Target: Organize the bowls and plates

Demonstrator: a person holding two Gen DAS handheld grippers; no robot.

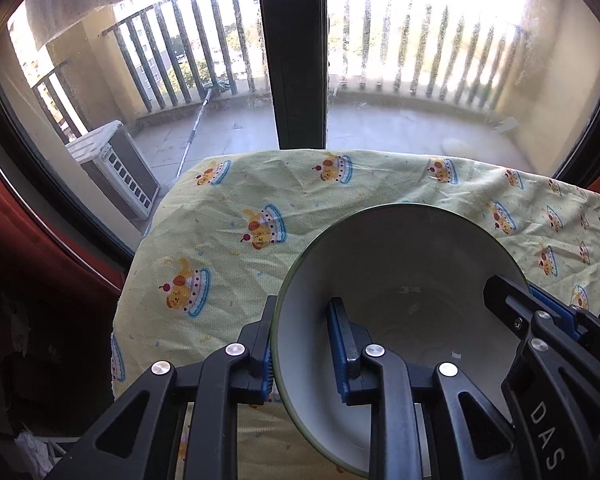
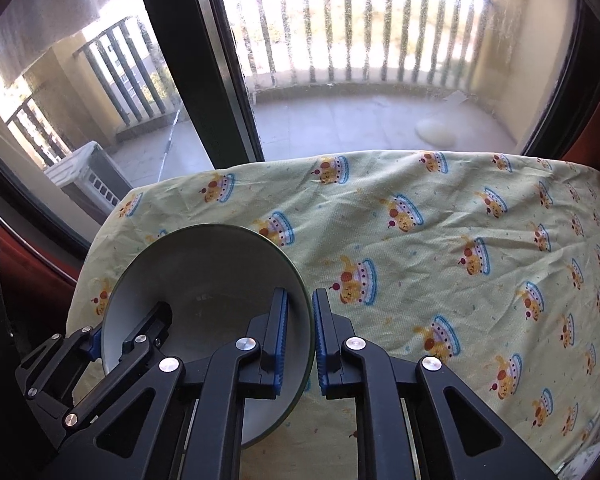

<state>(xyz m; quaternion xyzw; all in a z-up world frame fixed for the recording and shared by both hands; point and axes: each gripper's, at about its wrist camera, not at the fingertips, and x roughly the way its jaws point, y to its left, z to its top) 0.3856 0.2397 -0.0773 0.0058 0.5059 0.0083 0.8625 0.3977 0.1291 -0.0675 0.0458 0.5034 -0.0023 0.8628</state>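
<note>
Both the left gripper [image 1: 304,350] and the right gripper [image 2: 300,332] pinch opposite rims of one white bowl [image 1: 396,280] hanging between them above the patterned tablecloth [image 2: 440,220]. Uneven pulling could slip the thin rim free.

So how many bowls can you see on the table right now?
1. The bowl sits at the near edge of the cloth-covered table, its rim clamped by the left gripper and right gripper. Others may be out of frame.
</note>
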